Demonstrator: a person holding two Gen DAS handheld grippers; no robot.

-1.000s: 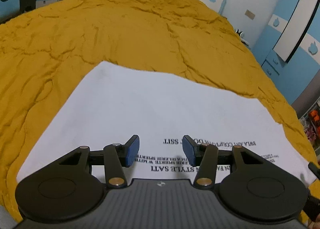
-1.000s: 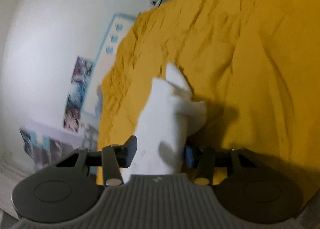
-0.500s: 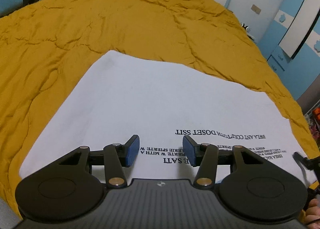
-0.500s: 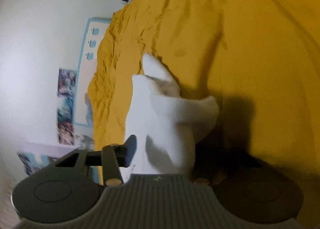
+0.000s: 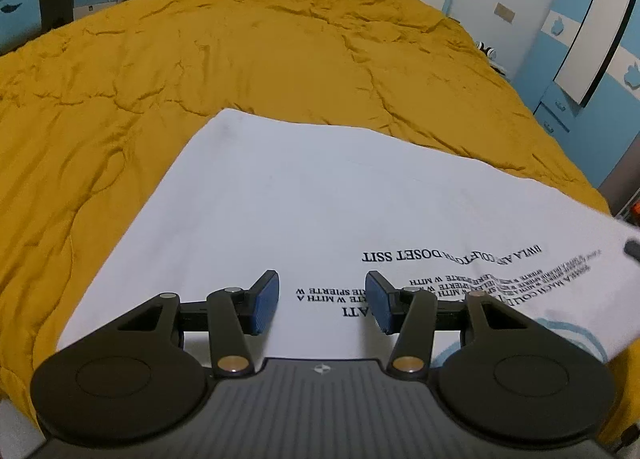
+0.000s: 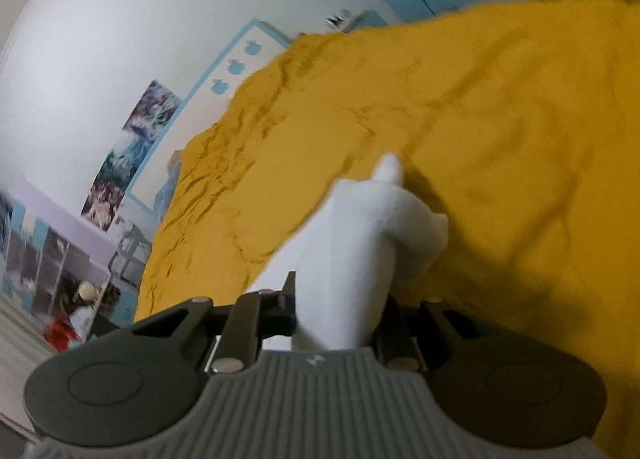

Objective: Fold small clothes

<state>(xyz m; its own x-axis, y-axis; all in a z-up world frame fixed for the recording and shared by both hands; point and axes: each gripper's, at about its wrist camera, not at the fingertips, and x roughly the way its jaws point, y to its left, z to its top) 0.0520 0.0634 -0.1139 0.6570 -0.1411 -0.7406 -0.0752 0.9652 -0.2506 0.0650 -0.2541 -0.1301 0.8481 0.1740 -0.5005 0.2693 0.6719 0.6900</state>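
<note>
Right gripper (image 6: 336, 299) closing, white shirt (image 5: 320, 199) bunched between jaws, lower centre. Left gripper (image 5: 322, 301) released above shirt on yellow blanket (image 5: 240, 51).

Two close wrist views over shared quilt (image 5: 280, 59)

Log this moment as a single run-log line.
stage: first fold starting | left gripper: open above white printed T-shirt | right gripper: closing on T-shirt edge, cloth bunched between jaws | surface: mustard bedspread
</note>
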